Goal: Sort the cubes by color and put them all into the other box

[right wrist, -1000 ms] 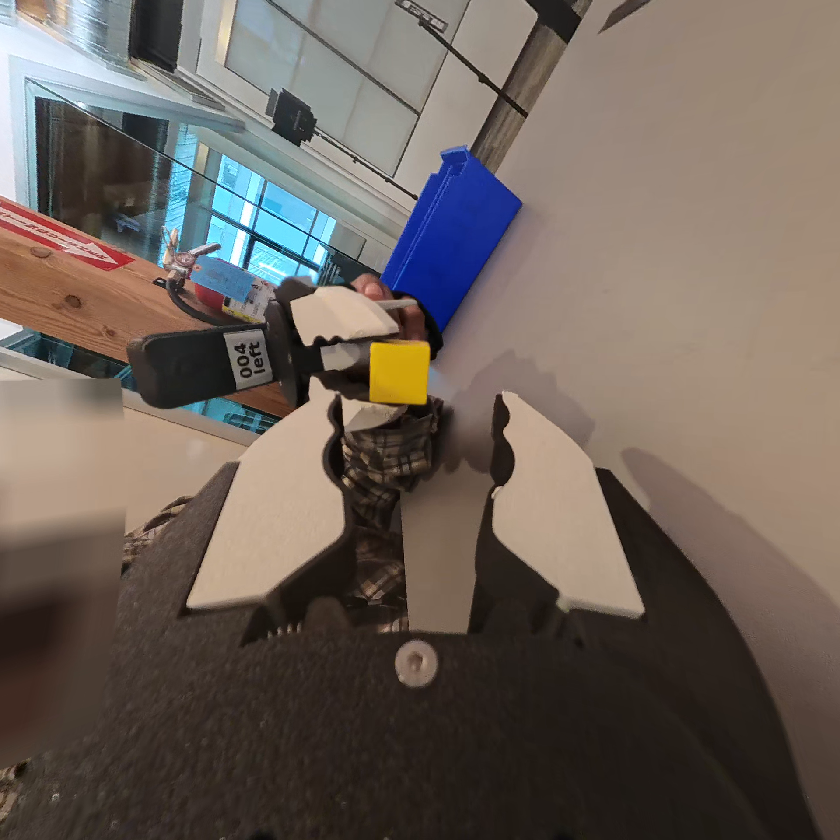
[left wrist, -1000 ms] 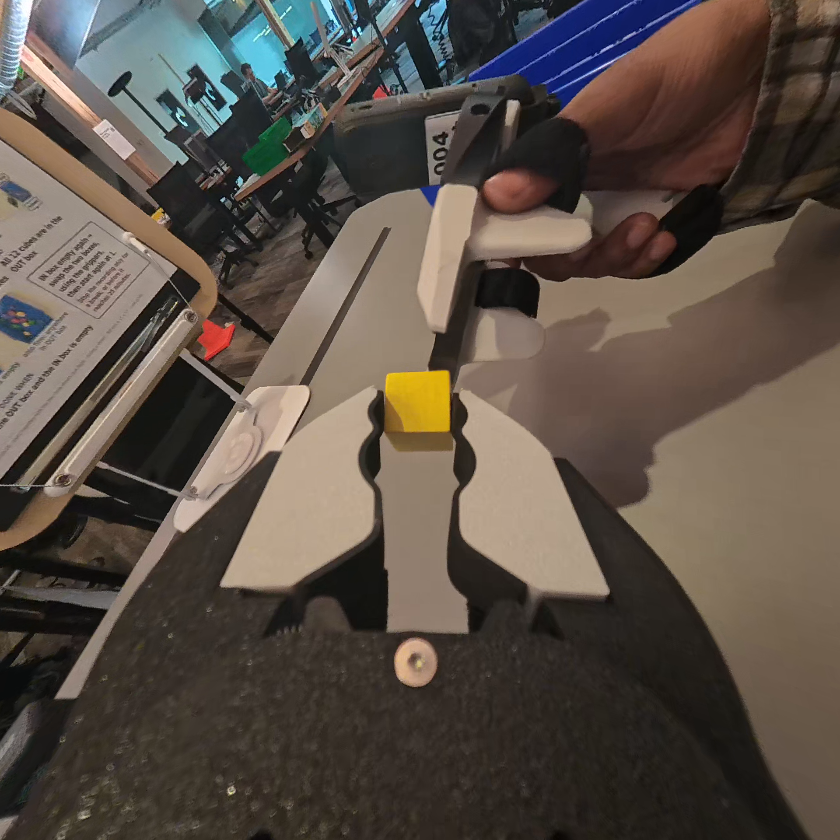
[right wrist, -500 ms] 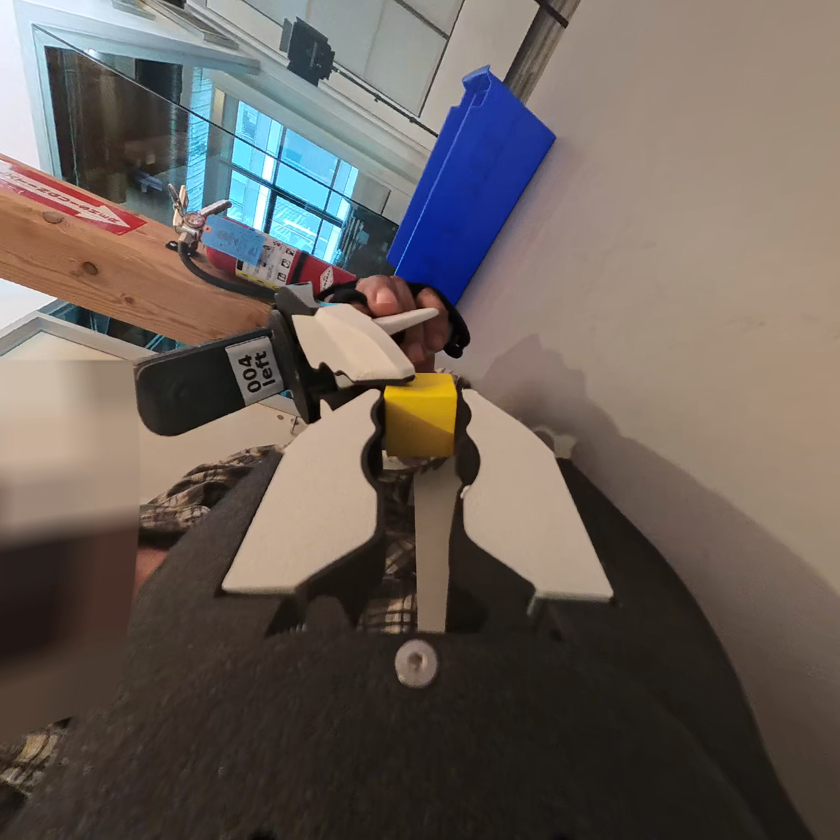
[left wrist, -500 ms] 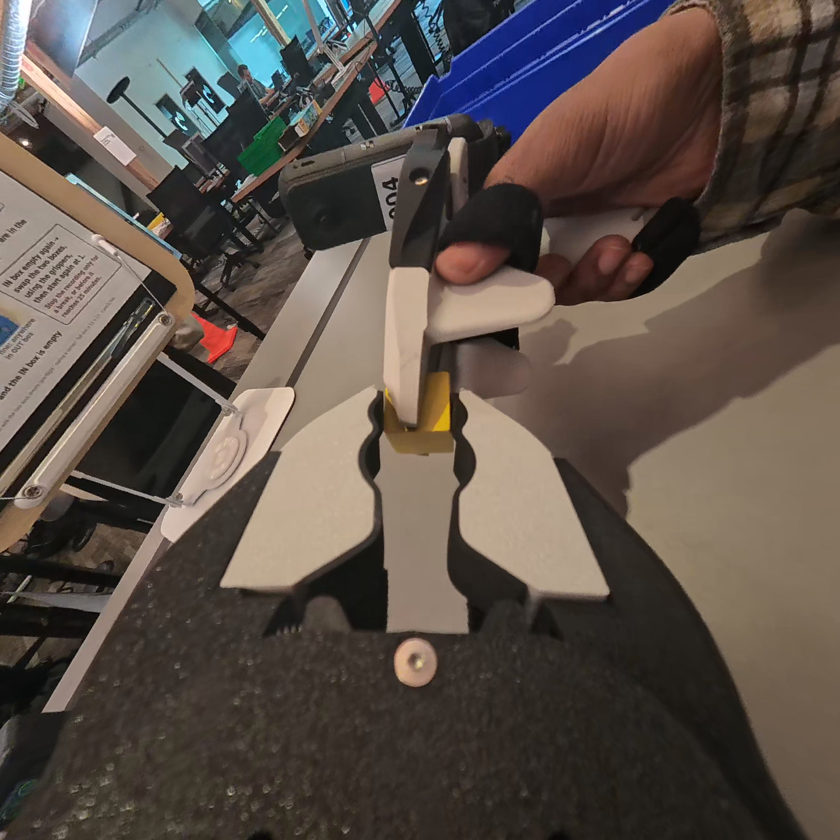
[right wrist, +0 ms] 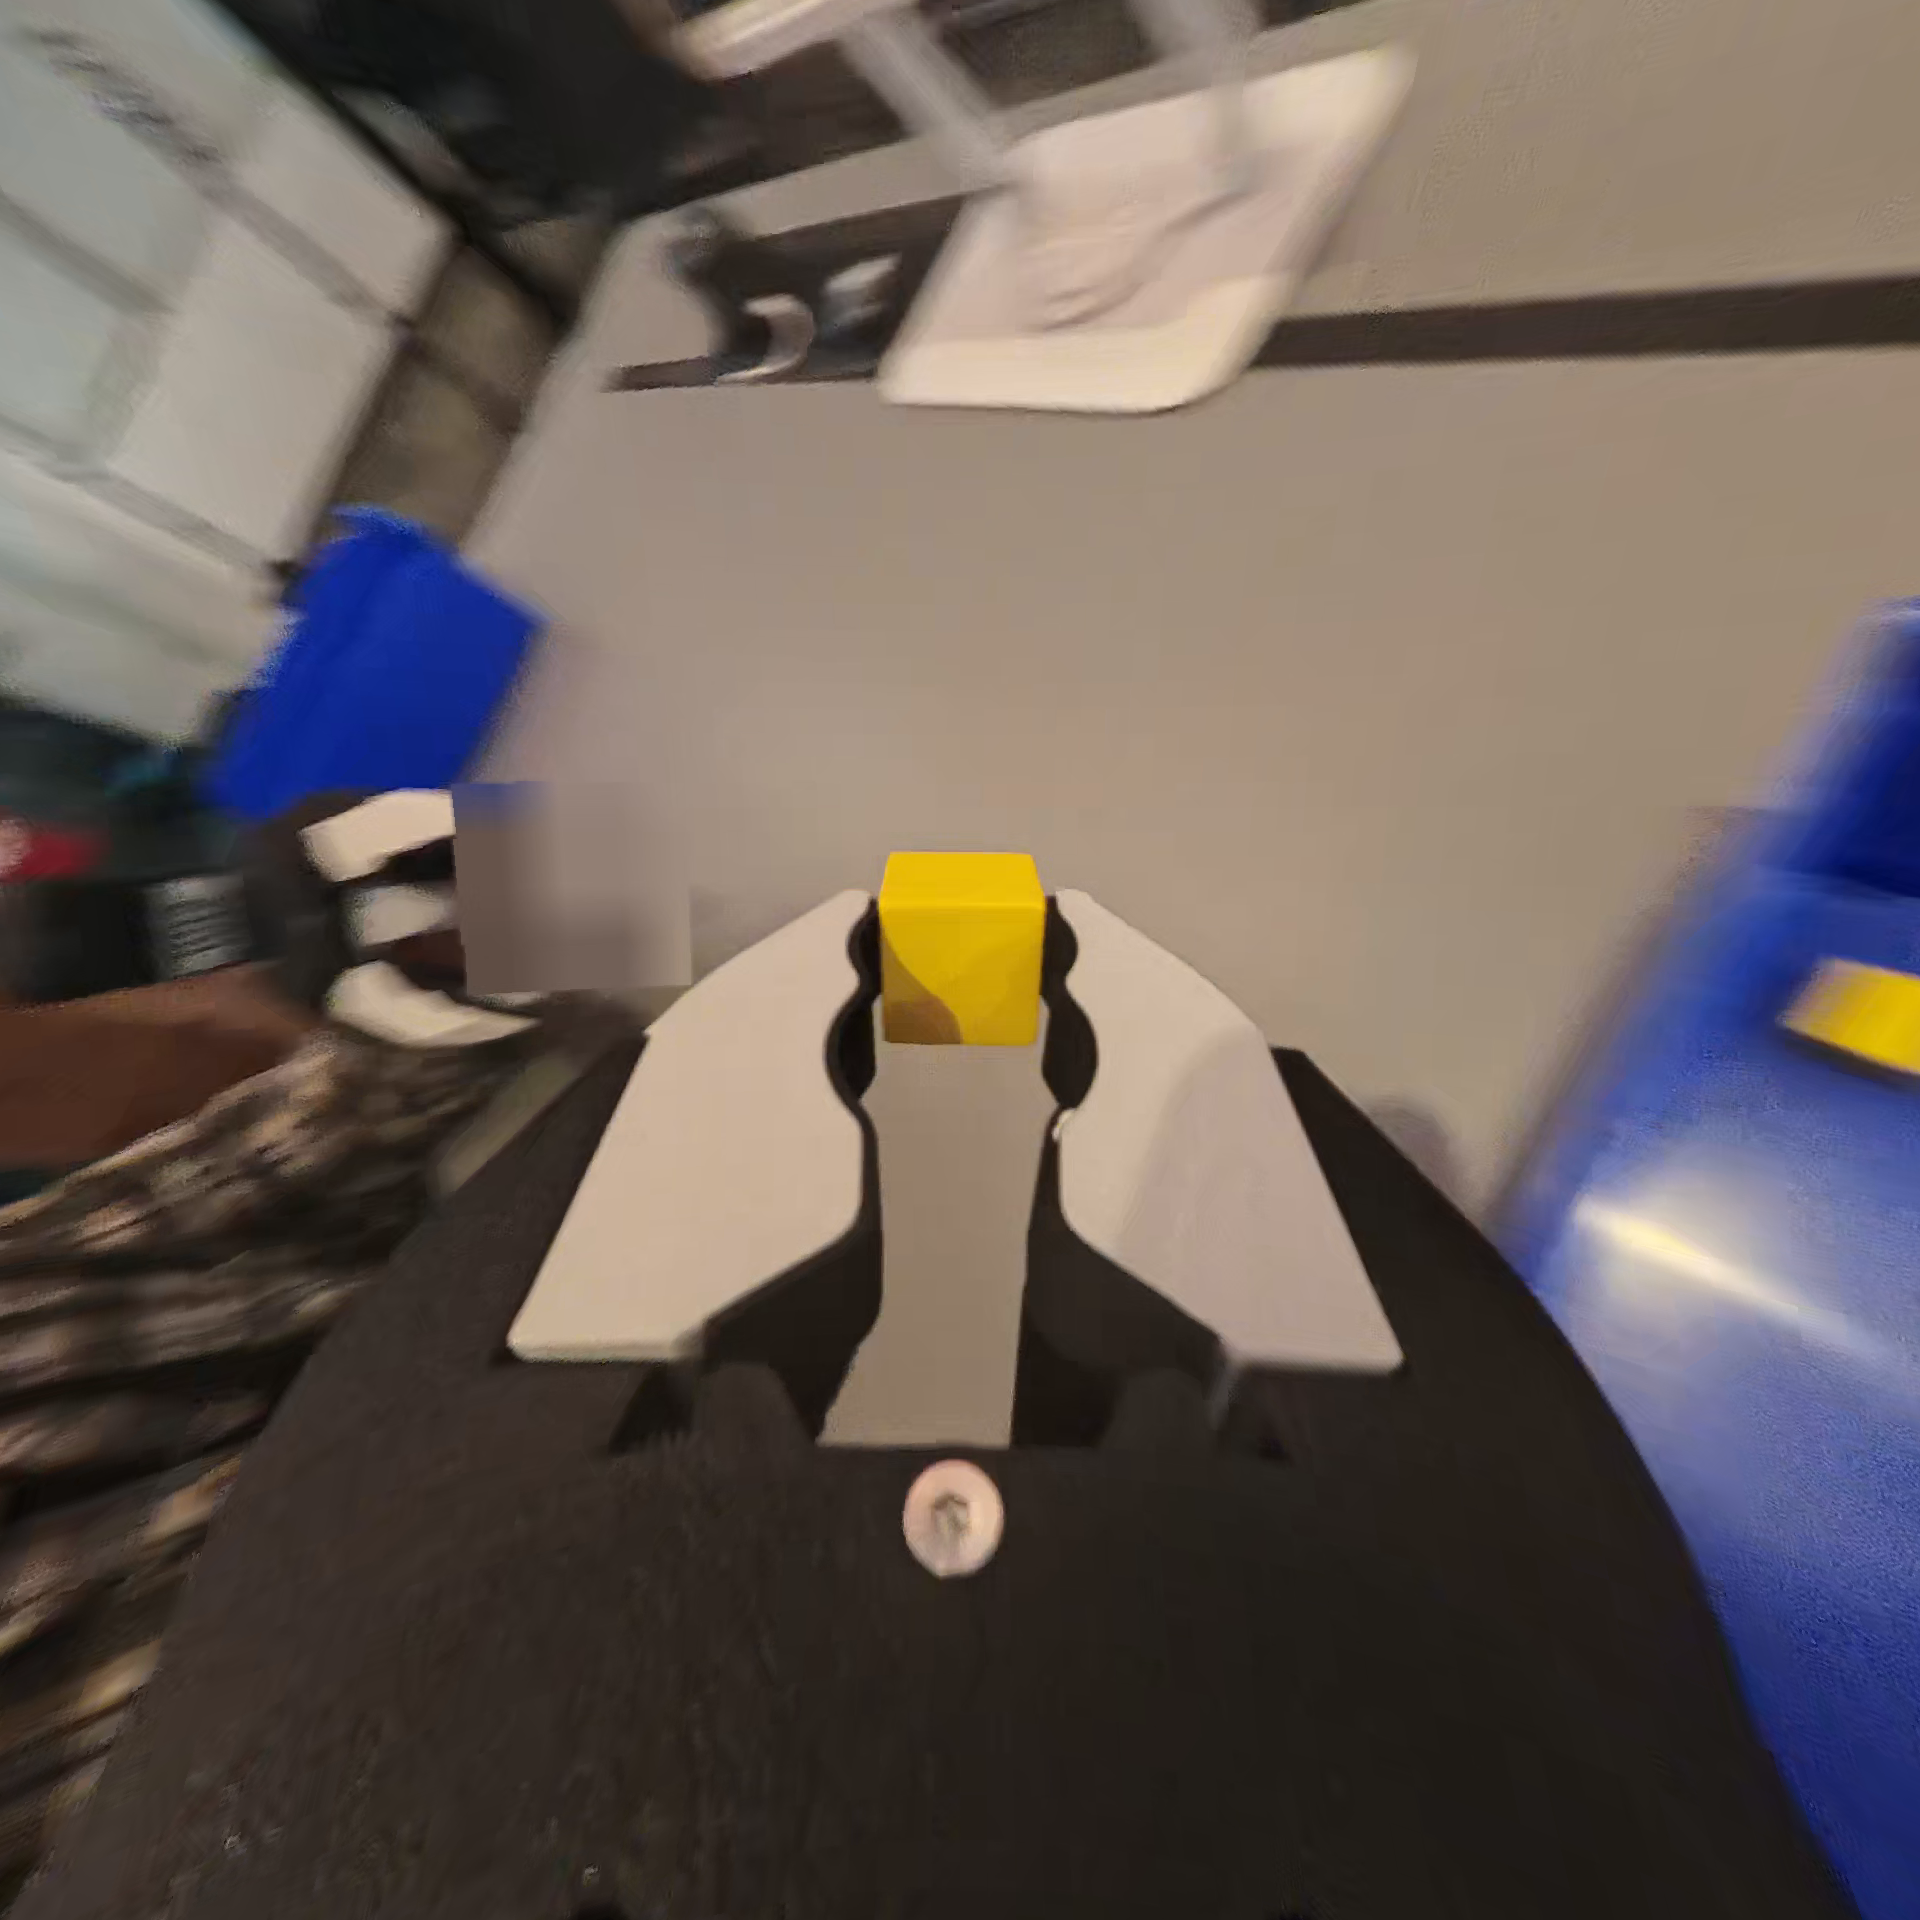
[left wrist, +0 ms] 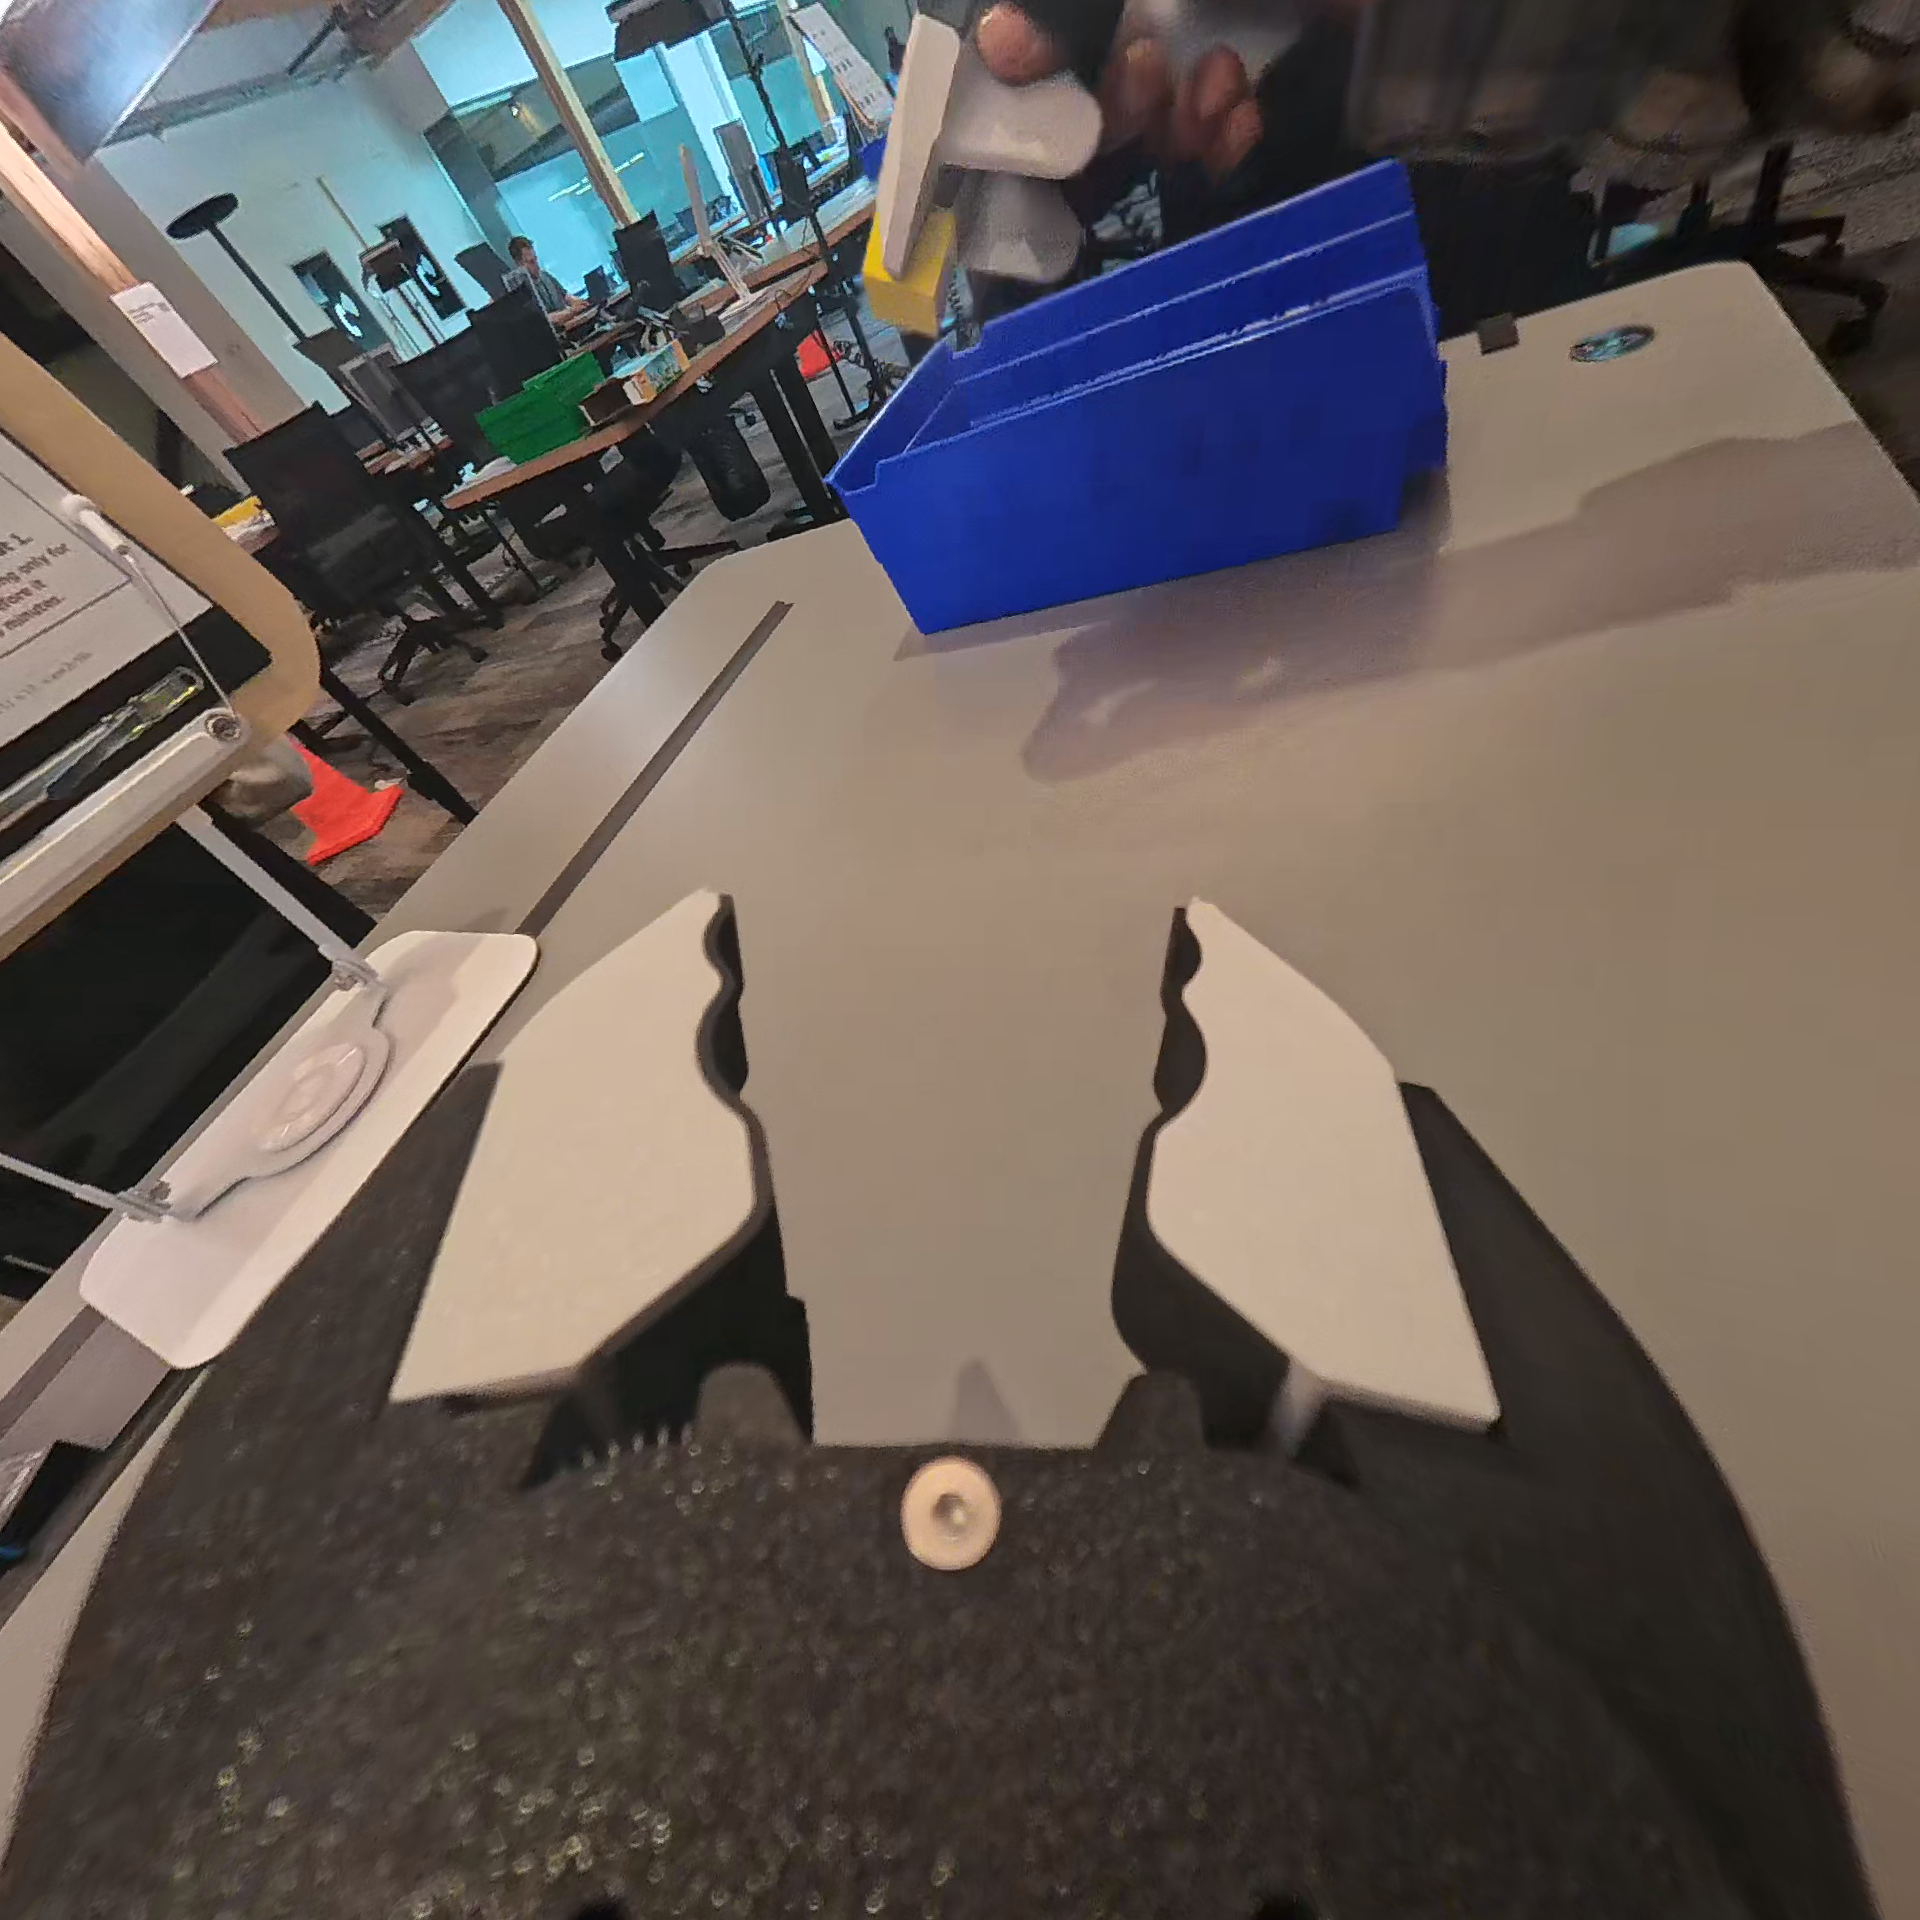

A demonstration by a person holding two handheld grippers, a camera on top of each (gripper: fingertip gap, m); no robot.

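My left gripper (left wrist: 951, 914) is open and empty, low over the grey table (left wrist: 1039, 810). My right gripper (right wrist: 961, 914) is shut on a yellow cube (right wrist: 961, 956), with both pads pressed on its sides. In the left wrist view the same cube (left wrist: 914, 281) sits in the right gripper's white fingers (left wrist: 914, 156), above the far left corner of a blue box (left wrist: 1143, 488). In the blurred right wrist view a blue box (right wrist: 1714, 1247) lies close at the right with a yellow piece (right wrist: 1860, 1023) in it. A second blue box (right wrist: 364, 665) stands far left.
A white stand base (left wrist: 312, 1122) and a board with a printed sheet (left wrist: 104, 582) are at the table's left edge. A dark seam (left wrist: 675, 748) runs along the table. A person's hand (left wrist: 1143, 62) holds the right gripper.
The yellow cube passed from my left gripper to my right. The right pads closed on it, the left jaws opened and drew back. The right gripper carried the cube away toward the blue box.
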